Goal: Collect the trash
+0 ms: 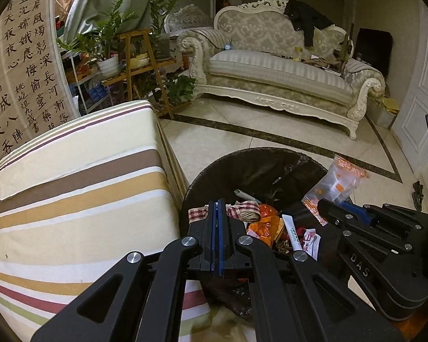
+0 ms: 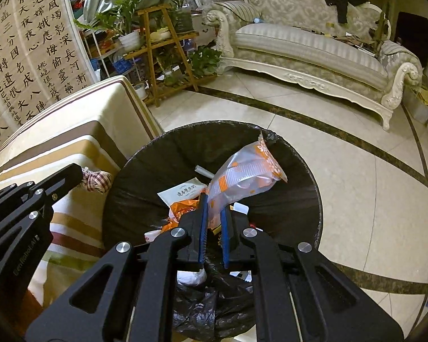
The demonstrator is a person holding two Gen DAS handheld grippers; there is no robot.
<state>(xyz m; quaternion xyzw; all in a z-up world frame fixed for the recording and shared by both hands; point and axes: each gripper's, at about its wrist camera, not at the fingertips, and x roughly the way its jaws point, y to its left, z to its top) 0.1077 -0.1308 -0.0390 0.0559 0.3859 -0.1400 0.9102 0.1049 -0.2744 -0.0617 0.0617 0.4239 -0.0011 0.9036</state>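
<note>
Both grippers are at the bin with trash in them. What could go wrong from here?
1. The clear orange-printed wrapper between the right gripper's parted jaws leans toward the bin's far rim; it may flutter out onto the floor.
2. The checked ribbon in the shut left gripper hangs near the bin's left edge and might drape over the striped cloth.

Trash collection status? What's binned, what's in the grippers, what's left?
Done: wrappers and paper already lie in the lined bin. In hand: right gripper has a clear orange-printed wrapper between its jaws over the bin; left gripper pinches a checked ribbon. Left: drop both in.
</note>
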